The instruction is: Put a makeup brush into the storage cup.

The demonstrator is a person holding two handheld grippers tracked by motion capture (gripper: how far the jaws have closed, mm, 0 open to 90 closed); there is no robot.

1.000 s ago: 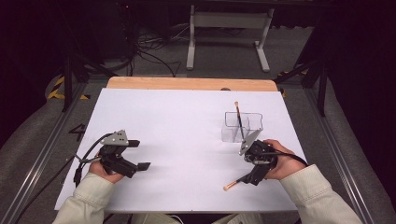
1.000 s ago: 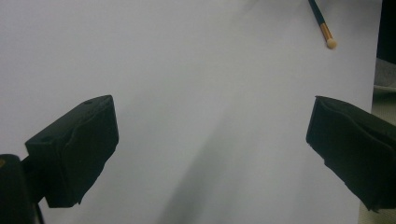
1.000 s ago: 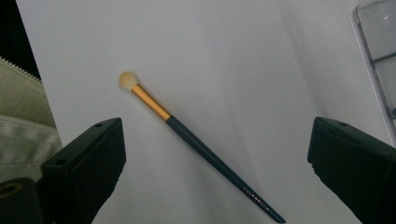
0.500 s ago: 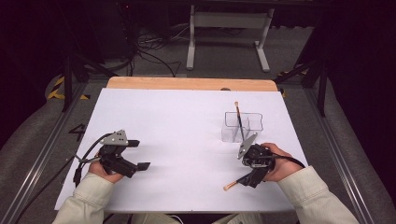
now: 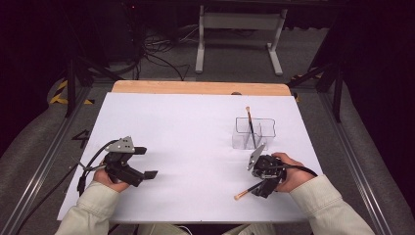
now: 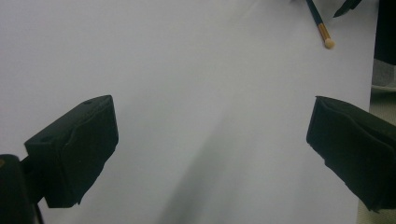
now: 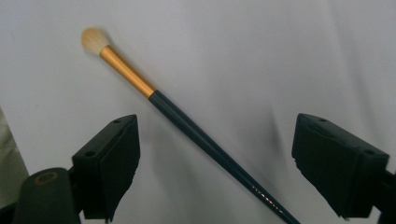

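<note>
Two brushes concern us: one lies flat on the white tabletop (image 5: 195, 127) under our right claw (image 5: 264, 182), the other stands upright in the clear holder (image 5: 254, 132) just beyond it. In the right gripper view the lying brush (image 7: 187, 126) runs diagonally between the jaws, which stand wide apart and grip nothing. Our left claw (image 5: 139, 161) is likewise wide open and empty, well apart over bare tabletop.

We judge the brush light and stiff: a thin dark handle, a gold ferrule (image 7: 126, 71), a soft pale tuft (image 7: 92, 38). The tapered, glossy handle looks slippery and could roll or pivot when pinched. We would take hold across the thicker handle just behind the ferrule, near the balance point, and leave the bristles untouched, since they would crush and give no firm hold.
</note>
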